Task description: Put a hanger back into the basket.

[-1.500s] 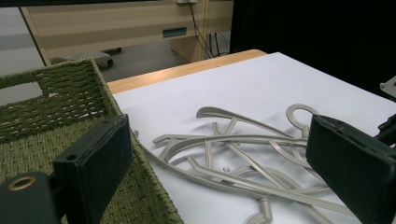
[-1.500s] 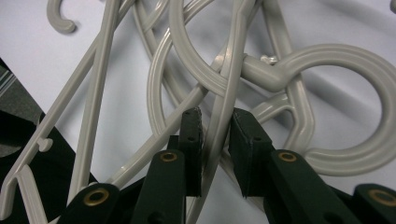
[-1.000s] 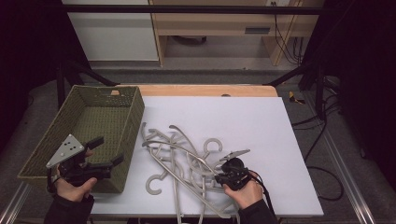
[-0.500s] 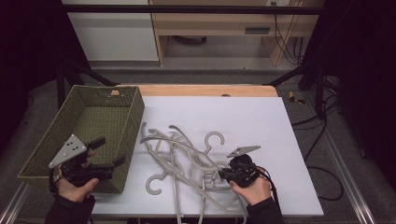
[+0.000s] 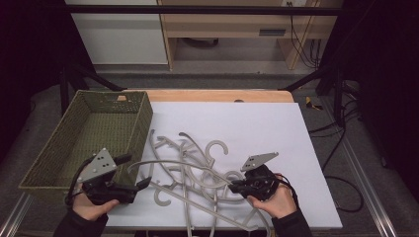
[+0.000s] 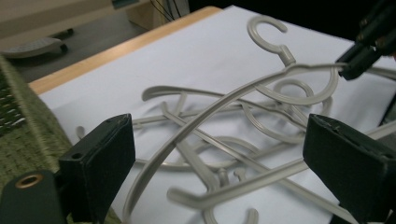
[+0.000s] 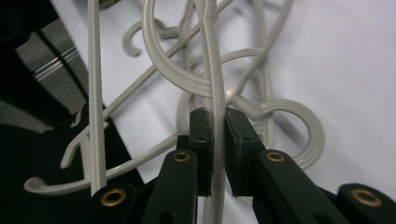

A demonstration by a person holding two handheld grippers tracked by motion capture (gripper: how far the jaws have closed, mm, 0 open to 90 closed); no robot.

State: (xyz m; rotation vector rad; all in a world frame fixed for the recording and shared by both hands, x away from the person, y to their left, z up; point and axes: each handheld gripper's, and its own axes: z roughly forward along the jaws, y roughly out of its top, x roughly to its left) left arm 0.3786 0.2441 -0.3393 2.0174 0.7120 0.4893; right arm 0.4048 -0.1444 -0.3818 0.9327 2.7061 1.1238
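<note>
High view shows a lifted grey hanger (image 5: 173, 164) arching above the tangled hanger pile (image 5: 197, 182) on the white table (image 5: 257, 123). The right gripper (image 5: 234, 185) is clamped on one end of that hanger's bar; its own view shows the jaws pinching it. The left gripper (image 5: 141, 181) stands spread wide with nothing between its jaws, just beside the green woven basket (image 5: 99, 128).

Between the wide-parted left gripper (image 6: 219, 172) jaws, passage is blocked by tangled hangers (image 6: 224, 140); bare white tabletop (image 6: 187, 51) is left beyond.
</note>
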